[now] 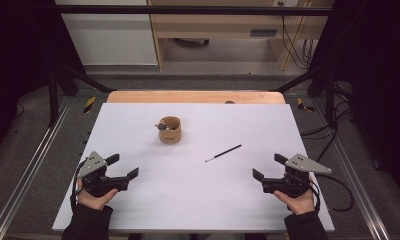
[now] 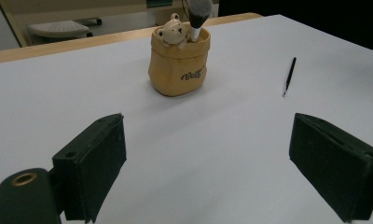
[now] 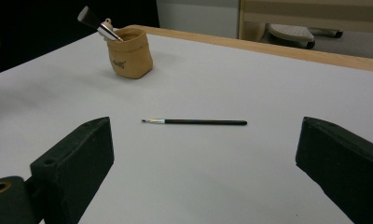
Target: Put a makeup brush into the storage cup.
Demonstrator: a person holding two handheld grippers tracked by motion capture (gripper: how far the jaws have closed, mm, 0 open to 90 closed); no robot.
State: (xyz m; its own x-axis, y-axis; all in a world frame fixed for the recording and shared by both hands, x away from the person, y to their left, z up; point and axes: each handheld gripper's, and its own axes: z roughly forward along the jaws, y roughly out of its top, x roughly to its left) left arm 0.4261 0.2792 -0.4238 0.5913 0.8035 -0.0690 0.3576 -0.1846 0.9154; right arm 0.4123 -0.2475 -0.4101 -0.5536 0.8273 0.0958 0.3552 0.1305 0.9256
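Item: thin brush (image 1: 223,153), black, lying flat on the white desk (image 1: 138,210), well apart from the tan pouch holder (image 1: 170,130) that already carries a fluffy brush (image 2: 199,14).

Risk: handle slim and low; jaws closing too high would likely skid off or roll it away.

Position: ahead of the right tongs (image 1: 269,167), squarely between their spread jaws in the right gripper view; left tongs (image 1: 123,167) likewise spread, empty, farther off.

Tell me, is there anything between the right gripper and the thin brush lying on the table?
Nothing visible. Bare white table lies between the open right gripper and the thin brush. The tan pot stands farther away, to the brush's left in the high view, off that path.
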